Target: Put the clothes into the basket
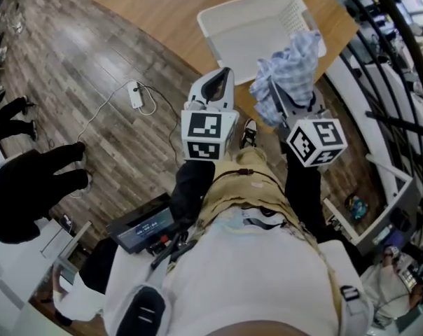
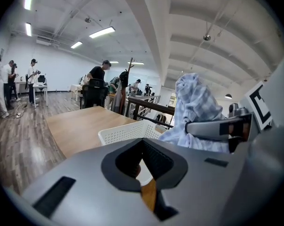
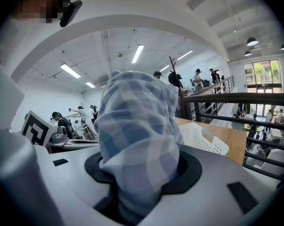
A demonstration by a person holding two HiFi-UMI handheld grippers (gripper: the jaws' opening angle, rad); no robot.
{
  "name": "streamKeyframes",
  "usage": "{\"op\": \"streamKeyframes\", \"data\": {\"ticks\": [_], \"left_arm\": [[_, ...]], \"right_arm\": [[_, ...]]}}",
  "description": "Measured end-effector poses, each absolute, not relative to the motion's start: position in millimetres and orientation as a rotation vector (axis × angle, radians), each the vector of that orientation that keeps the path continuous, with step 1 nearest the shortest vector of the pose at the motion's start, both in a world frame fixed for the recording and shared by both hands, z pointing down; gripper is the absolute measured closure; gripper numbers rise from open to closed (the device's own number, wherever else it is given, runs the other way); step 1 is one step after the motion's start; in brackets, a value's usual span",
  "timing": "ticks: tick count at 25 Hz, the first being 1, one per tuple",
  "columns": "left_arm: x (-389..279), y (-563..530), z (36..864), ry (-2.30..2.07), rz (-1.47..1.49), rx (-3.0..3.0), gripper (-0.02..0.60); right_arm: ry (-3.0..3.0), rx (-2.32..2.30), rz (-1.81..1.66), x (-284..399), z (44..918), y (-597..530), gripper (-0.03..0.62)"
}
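Just short of the basket [image 1: 243,40], the right gripper [image 1: 288,100] is clamped on a bunched blue-checked cloth [image 1: 292,65], carried high, probably so it clears the rim before being dropped in. The left gripper [image 1: 217,82] rides beside it with its jaws drawn together on nothing, seemingly spare. Nothing shows in the basket, which sits on a wooden table [image 1: 148,5], with plank floor [image 1: 64,61] to its left and a black railing [image 1: 386,33] to its right.

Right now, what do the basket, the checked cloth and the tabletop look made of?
The basket looks like matte white plastic: perforated moulded walls. The checked cloth seems soft woven fabric, draping in folds. The tabletop is wood or wood-look laminate, smooth tan.
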State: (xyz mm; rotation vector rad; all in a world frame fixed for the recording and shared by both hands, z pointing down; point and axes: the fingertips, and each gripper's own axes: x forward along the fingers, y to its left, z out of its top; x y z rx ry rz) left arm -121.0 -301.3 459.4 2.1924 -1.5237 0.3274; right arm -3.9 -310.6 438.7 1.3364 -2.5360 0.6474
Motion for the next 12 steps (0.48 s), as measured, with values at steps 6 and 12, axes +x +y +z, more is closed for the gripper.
{"op": "streamKeyframes", "data": {"ticks": [6,12], "left_arm": [[-123.2,-331.0,469.5,-1.520,0.337,2.129,0.580],[-115.8,-363.3,488.7,-1.494,0.360,2.077,0.580]], "right_arm": [[-2.527,1.276,0.659,-16.5,448.1,-348.7,0.368],[-2.509,1.215,0.669,-23.1,465.5,-391.2,0.368]]}}
